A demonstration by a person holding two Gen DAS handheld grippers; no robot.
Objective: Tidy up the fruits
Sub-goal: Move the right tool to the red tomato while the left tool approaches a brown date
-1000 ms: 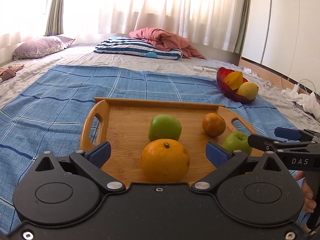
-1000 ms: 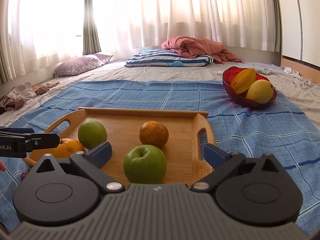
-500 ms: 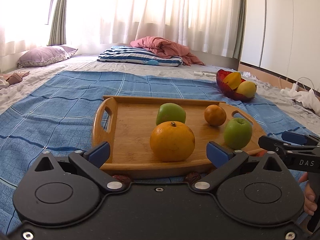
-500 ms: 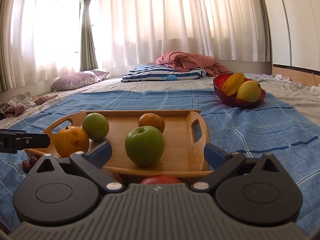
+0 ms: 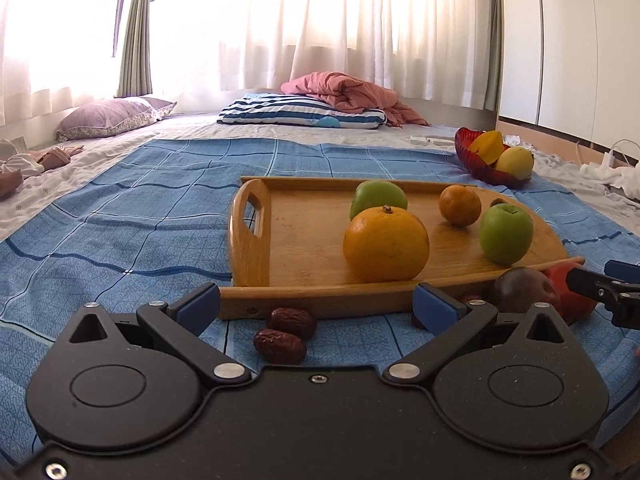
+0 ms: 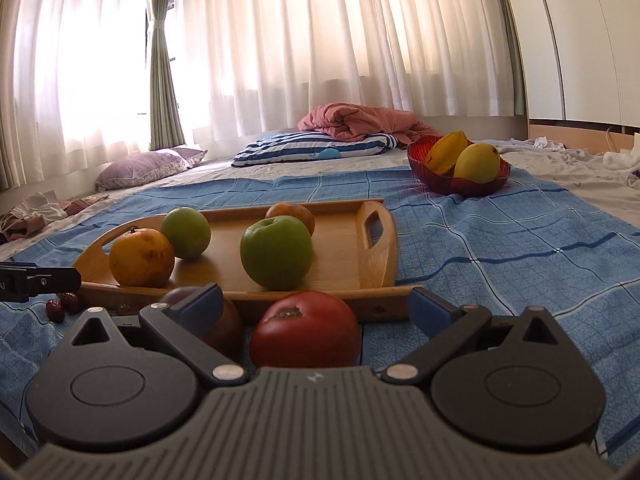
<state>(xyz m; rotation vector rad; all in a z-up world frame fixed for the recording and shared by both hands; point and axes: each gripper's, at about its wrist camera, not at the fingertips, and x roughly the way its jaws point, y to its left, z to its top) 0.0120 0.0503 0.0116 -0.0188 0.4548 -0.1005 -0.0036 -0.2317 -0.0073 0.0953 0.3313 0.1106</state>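
Both grippers stand wide with nothing between their blue pads — the left gripper [image 5: 318, 306] hangs low over the blue checked blanket [image 5: 120, 232] before the near edge of the wooden tray [image 5: 304, 240], two dried dates [image 5: 286, 334] lying just below its gap. The right gripper [image 6: 316, 304] is just as low, a red tomato [image 6: 306, 334] lying on the blanket inside its spread, touching neither pad; a dark plum [image 6: 222, 326] lies beside the tomato, partly hidden by the left finger. On the tray sit a large orange [image 5: 386, 244], a smaller orange [image 5: 460, 205] and two green apples [image 5: 506, 233] — all apart. Beyond the tray's far right corner, a red glass bowl [image 6: 458, 182] holds yellow fruit.
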